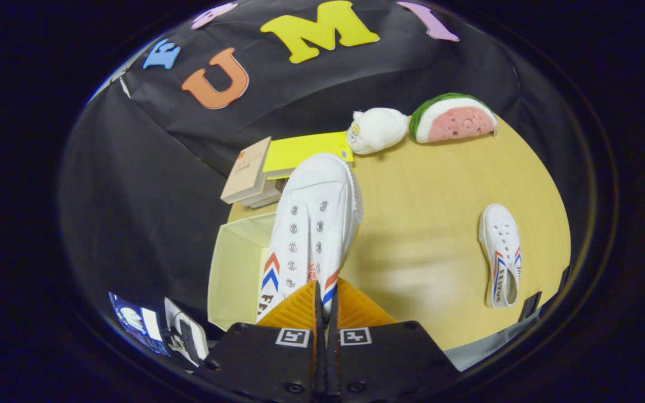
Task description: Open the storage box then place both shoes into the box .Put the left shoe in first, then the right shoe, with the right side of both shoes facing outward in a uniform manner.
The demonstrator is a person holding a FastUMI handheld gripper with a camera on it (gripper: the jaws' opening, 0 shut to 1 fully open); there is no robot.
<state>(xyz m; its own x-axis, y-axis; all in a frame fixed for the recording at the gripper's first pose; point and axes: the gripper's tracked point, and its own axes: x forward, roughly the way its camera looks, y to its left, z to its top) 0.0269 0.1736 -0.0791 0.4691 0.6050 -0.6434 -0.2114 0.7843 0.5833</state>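
A: Just ahead of the hand-held gripper, what's held?

B: A white canvas lace-up shoe with red and blue chevrons, toe toward twelve o'clock. The fingers are pinched together on its heel edge, and it hangs over the pale translucent open storage box at about ten o'clock.

A: Anything inside the box?

B: Nothing that I can see, though the shoe hides part of it. The lid looks off already.

A: And what's left?

B: The matching second white shoe lies on the yellow wooden bench at three o'clock, well apart. I judge neither shoe is in yet.
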